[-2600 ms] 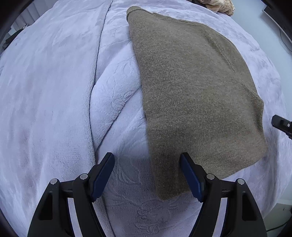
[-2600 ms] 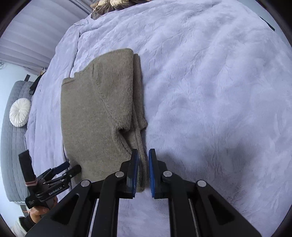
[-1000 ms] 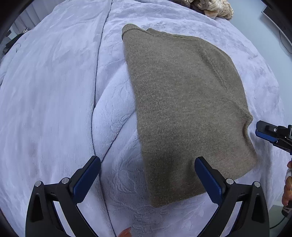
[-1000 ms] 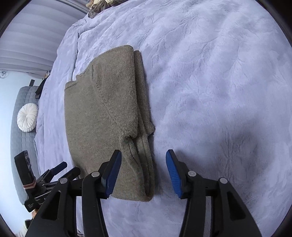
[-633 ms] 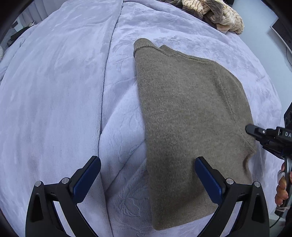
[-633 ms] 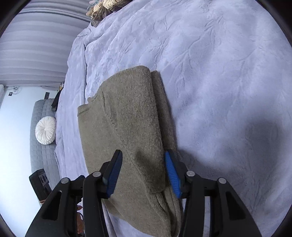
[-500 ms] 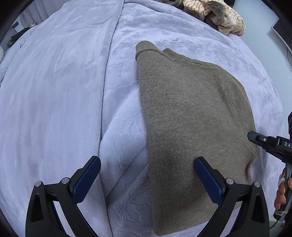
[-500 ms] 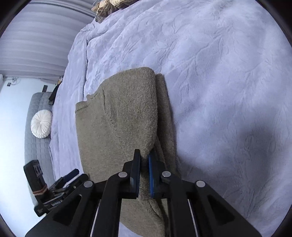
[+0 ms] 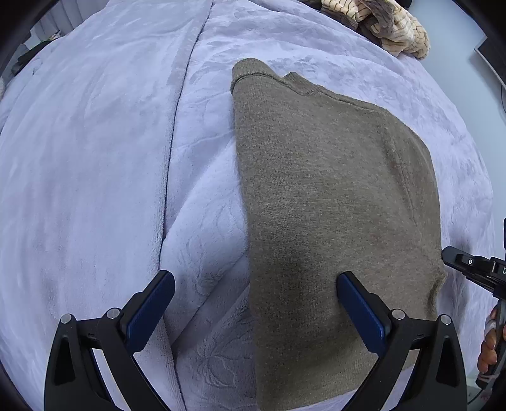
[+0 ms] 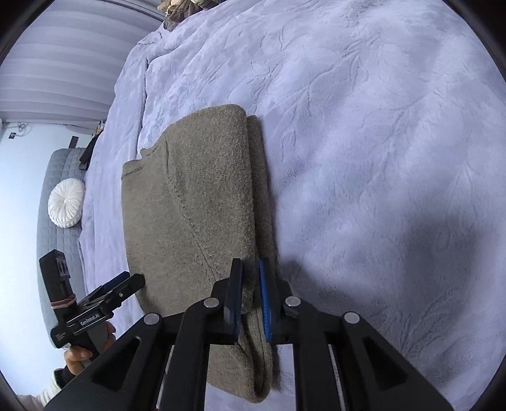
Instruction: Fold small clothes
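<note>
An olive-brown knitted sweater (image 9: 332, 196) lies folded lengthwise on a lilac bedspread (image 9: 95, 158). My left gripper (image 9: 256, 303) is open, its jaws wide apart over the sweater's near left edge, the right finger above the knit. In the right wrist view the sweater (image 10: 189, 202) lies left of centre with its folded edge on the right. My right gripper (image 10: 250, 295) is shut on that folded edge near the sweater's near end. The left gripper (image 10: 120, 284) shows at the lower left there, and the right gripper (image 9: 468, 265) shows at the right edge of the left wrist view.
A heap of striped beige clothes (image 9: 379, 22) lies at the far end of the bed. A grey sofa with a round white cushion (image 10: 66, 202) stands beyond the bed's left side. A seam (image 9: 177, 126) runs along the bedspread left of the sweater.
My right gripper opened, moved forward onto the sweater's folded edge and closed on it. My left gripper opened wide and came nearer over the sweater's near left edge.
</note>
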`<state>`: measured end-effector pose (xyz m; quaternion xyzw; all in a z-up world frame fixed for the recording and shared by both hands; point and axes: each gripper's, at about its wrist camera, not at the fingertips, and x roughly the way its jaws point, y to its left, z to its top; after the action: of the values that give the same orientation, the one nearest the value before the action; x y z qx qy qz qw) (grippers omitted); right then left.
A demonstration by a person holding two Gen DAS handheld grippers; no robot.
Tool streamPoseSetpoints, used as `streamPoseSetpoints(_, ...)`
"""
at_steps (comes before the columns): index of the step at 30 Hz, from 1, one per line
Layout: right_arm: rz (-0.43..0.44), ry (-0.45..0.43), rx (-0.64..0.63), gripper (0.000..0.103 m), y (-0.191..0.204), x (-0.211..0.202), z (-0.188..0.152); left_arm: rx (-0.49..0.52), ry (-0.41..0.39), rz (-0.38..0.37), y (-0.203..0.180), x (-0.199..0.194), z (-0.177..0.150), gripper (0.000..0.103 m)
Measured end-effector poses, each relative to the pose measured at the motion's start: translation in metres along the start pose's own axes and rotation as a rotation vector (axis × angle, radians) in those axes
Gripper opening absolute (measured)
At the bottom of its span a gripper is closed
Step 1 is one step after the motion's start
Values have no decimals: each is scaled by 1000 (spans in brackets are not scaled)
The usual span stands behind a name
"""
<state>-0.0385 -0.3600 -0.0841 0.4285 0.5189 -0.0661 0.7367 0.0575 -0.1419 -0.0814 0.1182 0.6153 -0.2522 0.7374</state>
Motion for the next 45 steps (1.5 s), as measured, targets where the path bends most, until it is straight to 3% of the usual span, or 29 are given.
streamPoseSetpoints(3,8,3,22,14,-6,-2,0,-5,5,-2,0,2,0,103)
streamPoseSetpoints(5,18,3,45,21,-11,-1,-1,-7,7,-3,0,4,0,103)
streamPoseSetpoints(8,29,-4,69,54,-18,-2,-4,0,9,-4,-1,4,0,103)
streamPoseSetpoints(19,115,25,102,64,-29,8,1,48,35,-192,-13,8,10,103)
streamPoseSetpoints(24,178,43,91,69,-29,16,11,-33,83,-322,-6,26,25,103)
streamPoseSetpoints(30,202,108,45,70,-26,41,24,-4,120,-340,-18,51,31,103)
streamPoseSetpoints(39,282,168,-61,76,12,66,32,-21,103,-327,-27,58,38,103)
streamPoseSetpoints(45,303,188,-41,76,10,87,36,-2,91,-309,-34,64,39,103)
